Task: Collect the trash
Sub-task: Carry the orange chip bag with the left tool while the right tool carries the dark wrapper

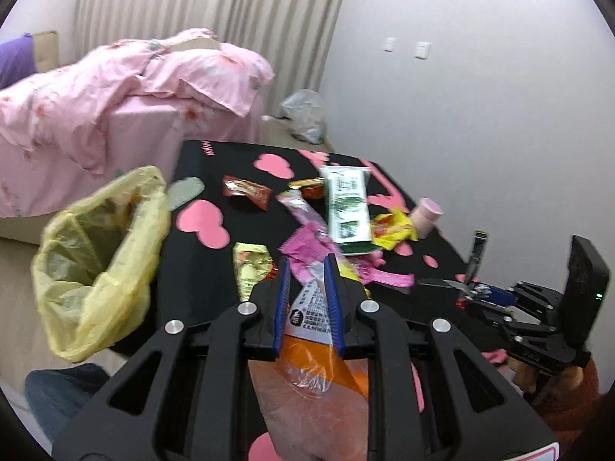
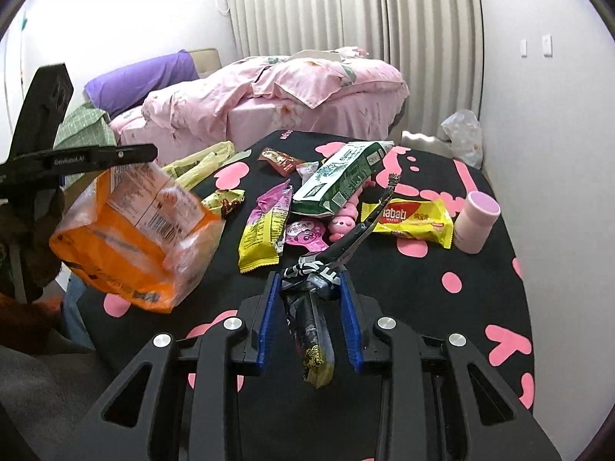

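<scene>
Your left gripper (image 1: 307, 265) has its jaws closed on an orange snack bag (image 1: 311, 349), lifted above the near left part of the bench (image 1: 200, 188). Just past the bench's left edge hangs the yellow trash bag (image 1: 96, 253), its mouth open toward you, with bare floor between it and the pink bed (image 1: 127, 92). Your right gripper (image 2: 309, 284) has its jaws pinched on a crumpled black wrapper (image 2: 311, 307) above the near middle. Ahead of it wrappers crowd the bench centre: a green packet (image 2: 342, 180), a yellow wafer pack (image 2: 415, 221), and a pink cup (image 2: 476, 221) near the right edge.
</scene>
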`<state>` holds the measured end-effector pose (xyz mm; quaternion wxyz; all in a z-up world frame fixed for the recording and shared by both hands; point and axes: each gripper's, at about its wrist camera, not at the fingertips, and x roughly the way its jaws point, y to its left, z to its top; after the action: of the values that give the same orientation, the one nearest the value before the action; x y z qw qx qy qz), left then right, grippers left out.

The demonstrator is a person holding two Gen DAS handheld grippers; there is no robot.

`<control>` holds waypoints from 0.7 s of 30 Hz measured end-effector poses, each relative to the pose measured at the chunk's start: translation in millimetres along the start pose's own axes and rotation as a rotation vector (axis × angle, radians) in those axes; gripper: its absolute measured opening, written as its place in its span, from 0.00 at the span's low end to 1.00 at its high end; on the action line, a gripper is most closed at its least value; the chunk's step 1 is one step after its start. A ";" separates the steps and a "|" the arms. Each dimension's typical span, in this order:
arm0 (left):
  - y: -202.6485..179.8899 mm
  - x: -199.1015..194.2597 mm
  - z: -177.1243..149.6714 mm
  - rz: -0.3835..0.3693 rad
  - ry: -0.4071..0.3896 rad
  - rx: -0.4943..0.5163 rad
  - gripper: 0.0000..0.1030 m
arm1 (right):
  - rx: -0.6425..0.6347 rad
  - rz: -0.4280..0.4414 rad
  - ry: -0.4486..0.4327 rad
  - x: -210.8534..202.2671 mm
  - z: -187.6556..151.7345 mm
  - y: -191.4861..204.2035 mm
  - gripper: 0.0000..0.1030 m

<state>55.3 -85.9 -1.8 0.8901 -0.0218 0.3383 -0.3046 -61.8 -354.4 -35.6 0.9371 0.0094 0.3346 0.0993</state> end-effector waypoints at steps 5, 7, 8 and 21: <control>19.4 -1.4 -19.5 -0.140 0.058 -0.081 0.62 | 0.004 -0.003 0.010 -3.0 -5.2 2.5 0.29; 23.9 -9.7 -31.1 -0.112 0.064 -0.071 0.66 | 0.010 -0.008 0.015 -3.6 -8.5 1.1 0.29; 25.2 -12.7 -35.5 -0.090 0.068 -0.068 0.72 | 0.014 -0.009 0.017 -3.3 -9.5 -0.2 0.29; 60.7 -9.0 -86.8 0.071 0.244 -0.248 0.74 | 0.015 0.018 0.047 8.7 -15.8 8.4 0.29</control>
<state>28.6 -17.0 -78.2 0.8431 -0.0824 0.4793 -0.2294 -66.6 -345.2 -52.6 0.9280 0.0170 0.3570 0.1052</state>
